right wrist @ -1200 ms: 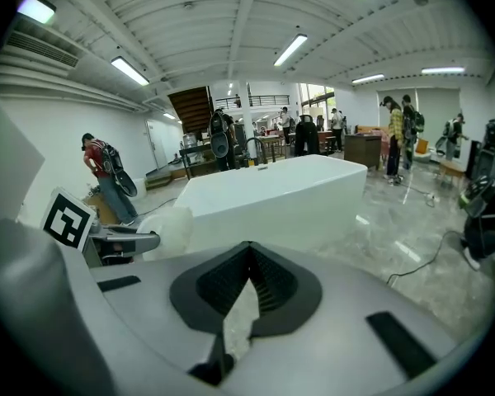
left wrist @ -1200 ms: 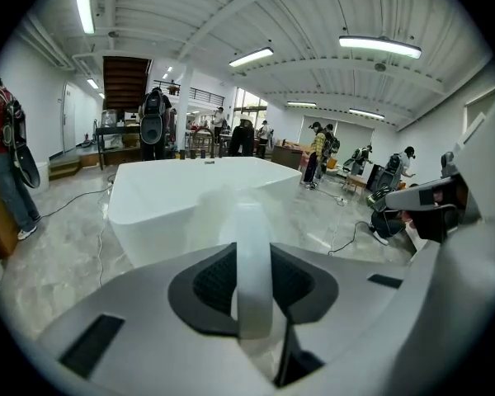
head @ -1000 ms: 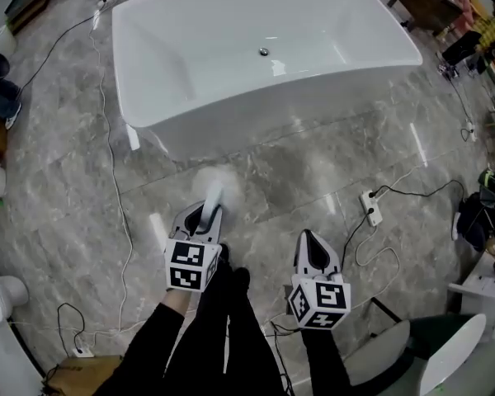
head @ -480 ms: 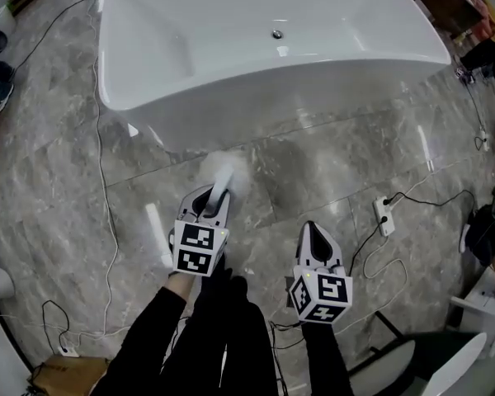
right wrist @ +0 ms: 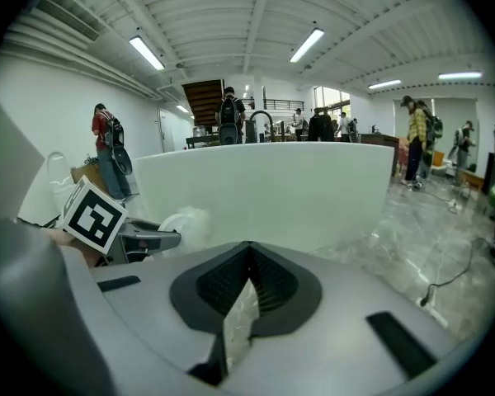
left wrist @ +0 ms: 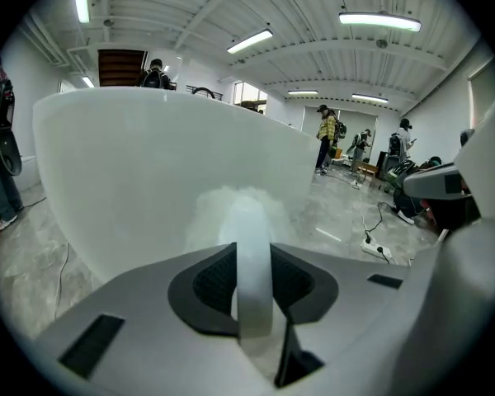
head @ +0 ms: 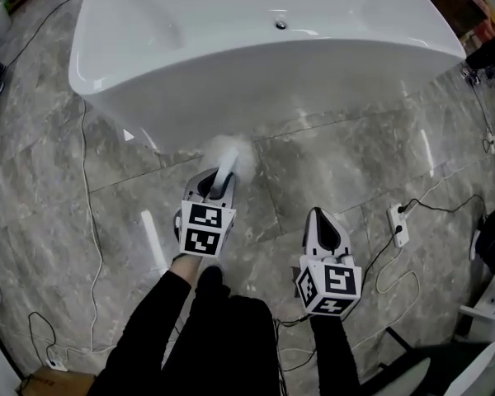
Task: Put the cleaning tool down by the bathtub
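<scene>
The cleaning tool is a white handle (left wrist: 252,262) ending in a fluffy white head (head: 229,151). My left gripper (head: 219,180) is shut on the handle, and the head sticks out ahead of the jaws. The head hangs just above the grey floor, close to the near wall of the white bathtub (head: 256,64). In the left gripper view the bathtub wall (left wrist: 148,163) fills the space behind the head (left wrist: 224,211). My right gripper (head: 322,223) is further back and to the right, shut with nothing in it. In the right gripper view the tool's head (right wrist: 186,225) shows at the left.
A white power strip (head: 398,224) with a black cable lies on the floor at the right. A thin white cable (head: 87,196) runs along the floor on the left. Several people (left wrist: 326,139) stand in the hall behind the tub.
Both grippers have come closer to the bathtub. The tool's head now hangs nearer the tub's near wall. The grip on the handle is unchanged.
</scene>
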The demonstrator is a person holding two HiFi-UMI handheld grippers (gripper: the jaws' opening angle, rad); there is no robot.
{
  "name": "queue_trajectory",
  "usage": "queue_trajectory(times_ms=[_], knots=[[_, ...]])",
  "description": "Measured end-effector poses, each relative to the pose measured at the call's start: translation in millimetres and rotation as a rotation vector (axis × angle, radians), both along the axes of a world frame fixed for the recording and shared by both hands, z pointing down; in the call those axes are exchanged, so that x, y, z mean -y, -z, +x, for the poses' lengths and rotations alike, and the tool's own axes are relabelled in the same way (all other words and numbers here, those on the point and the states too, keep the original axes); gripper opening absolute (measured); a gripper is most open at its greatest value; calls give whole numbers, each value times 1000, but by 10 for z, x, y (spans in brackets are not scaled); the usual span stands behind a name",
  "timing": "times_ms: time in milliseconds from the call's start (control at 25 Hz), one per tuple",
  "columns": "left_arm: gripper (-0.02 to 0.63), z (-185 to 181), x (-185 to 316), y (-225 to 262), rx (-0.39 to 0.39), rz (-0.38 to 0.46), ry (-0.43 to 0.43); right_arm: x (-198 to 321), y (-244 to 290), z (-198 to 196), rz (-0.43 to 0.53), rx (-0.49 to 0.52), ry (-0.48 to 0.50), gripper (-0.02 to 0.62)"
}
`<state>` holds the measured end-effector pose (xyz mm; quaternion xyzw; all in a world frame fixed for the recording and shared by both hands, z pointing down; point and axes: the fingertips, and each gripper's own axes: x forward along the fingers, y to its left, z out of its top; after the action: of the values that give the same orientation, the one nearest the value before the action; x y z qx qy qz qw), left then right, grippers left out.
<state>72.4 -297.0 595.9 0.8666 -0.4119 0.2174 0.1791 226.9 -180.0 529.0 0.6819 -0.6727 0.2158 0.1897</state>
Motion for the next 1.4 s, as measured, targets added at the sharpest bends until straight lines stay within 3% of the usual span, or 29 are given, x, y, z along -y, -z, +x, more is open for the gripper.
queue_trajectory(times_ms=[720,1000,1400], knots=[[95,-102,500,-1663,33,-12,40,672,-1248,116,86,-36,38,0],[95,64,618,-2167,65,-27,23,752,-1611,226,93,-27,21,0],[95,174,740,-2860,193,-121,-4,703,-1876,361,74,-19,-3,0]])
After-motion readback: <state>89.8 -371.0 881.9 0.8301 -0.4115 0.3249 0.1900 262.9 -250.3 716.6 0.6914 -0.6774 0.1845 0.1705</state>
